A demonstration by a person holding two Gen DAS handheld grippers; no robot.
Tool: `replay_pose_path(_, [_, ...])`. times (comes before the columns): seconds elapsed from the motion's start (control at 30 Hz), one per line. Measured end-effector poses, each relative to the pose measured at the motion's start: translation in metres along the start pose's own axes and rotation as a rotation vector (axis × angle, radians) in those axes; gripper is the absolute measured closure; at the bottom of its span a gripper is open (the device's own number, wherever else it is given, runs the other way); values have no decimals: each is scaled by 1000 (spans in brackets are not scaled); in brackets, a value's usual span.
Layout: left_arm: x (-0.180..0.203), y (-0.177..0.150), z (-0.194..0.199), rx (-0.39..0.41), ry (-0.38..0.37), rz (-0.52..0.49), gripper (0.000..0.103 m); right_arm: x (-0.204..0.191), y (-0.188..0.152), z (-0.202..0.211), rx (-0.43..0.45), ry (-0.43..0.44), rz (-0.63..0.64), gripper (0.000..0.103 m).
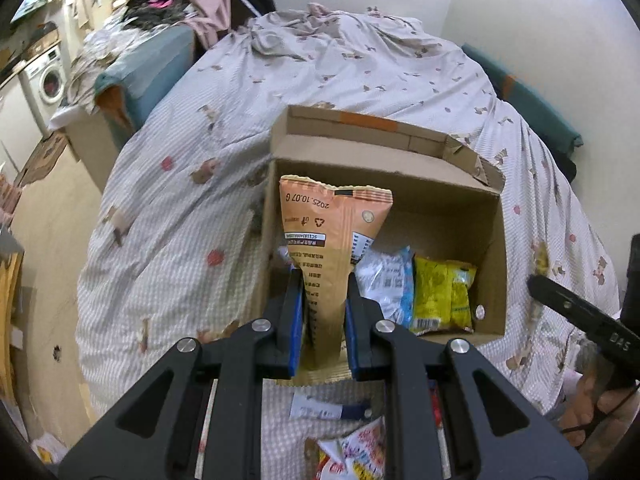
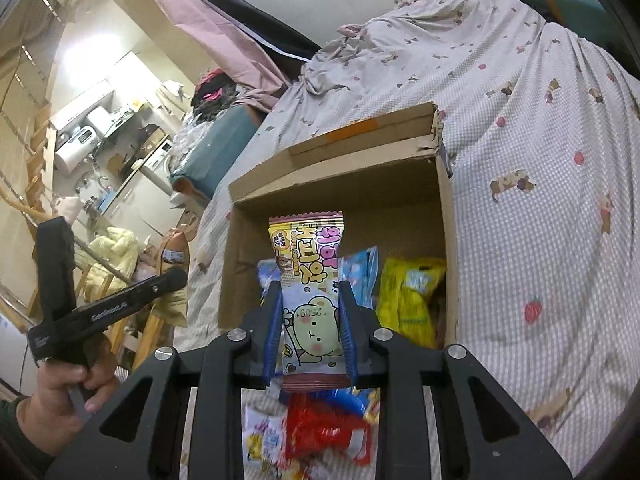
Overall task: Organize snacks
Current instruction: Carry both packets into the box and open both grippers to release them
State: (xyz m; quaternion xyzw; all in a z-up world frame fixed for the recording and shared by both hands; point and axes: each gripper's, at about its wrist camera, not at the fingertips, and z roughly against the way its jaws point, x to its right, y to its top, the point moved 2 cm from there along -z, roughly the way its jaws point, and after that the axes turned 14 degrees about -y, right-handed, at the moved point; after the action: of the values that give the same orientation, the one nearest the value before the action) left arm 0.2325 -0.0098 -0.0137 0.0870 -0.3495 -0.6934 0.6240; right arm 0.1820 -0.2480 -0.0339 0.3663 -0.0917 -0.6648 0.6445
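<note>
My left gripper (image 1: 323, 276) is shut on an orange snack packet (image 1: 334, 228) that stands upright between its blue pads, in front of an open cardboard box (image 1: 384, 156) on the bed. A white-and-blue packet (image 1: 386, 280) and a yellow packet (image 1: 440, 296) lie inside that box. My right gripper (image 2: 308, 286) is shut on a pastel cartoon snack packet (image 2: 308, 264), held above the near edge of the cardboard box (image 2: 332, 184). A yellow packet (image 2: 408, 296) and a blue packet (image 2: 362, 276) show inside the box in the right wrist view.
Loose snack packets (image 2: 320, 432) lie on the checked bedspread (image 1: 180, 184) below the grippers. A hand (image 2: 68, 384) holds the left gripper's handle at the left of the right wrist view. A teal cushion (image 1: 148, 76) and a washing machine (image 1: 48, 76) stand left of the bed.
</note>
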Motion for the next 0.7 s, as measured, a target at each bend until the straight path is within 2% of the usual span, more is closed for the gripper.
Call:
replay_pose_path(0.23, [7,9,-41,-35,-2,-3,88,9,11,-36,-5,-36,-31,75])
replay_pose_path(0.4, [8,1,-61,-25,2,-59,88,21,-4,-60,-34,-123,-14,75])
replay_pose_path(0.7, [2,-8,-69,-48,-15,-46,88,28,-6,-73,-76,-95,-45,75])
